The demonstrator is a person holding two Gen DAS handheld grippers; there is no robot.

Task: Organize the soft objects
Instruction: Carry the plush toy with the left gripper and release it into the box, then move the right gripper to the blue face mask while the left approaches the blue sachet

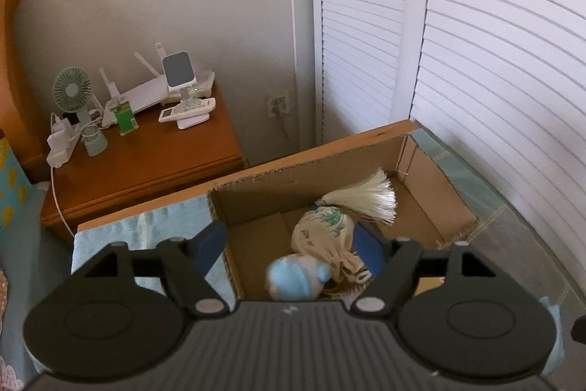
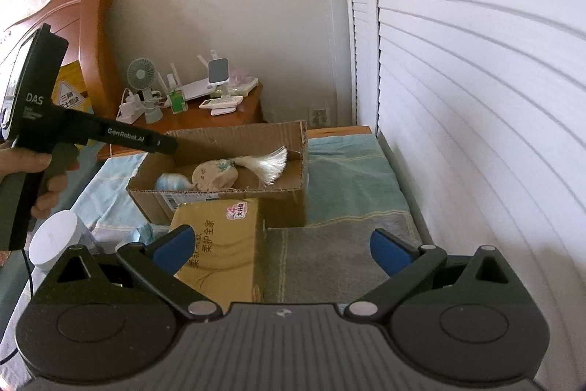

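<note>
Hanging over the cardboard box, the left gripper is seen spread wide, nothing pinched. A cream pouch and blue plush are seen inside at six o'clock. The right gripper is held agape, empty, a yellow pack at its ten o'clock.

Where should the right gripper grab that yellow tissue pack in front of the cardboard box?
Grip the yellow tissue pack across its short width, coming from above. Its broad printed face lies up, and the open right gripper looks wide enough to span it.

Blue plush toy — base hidden by tongs.
</note>
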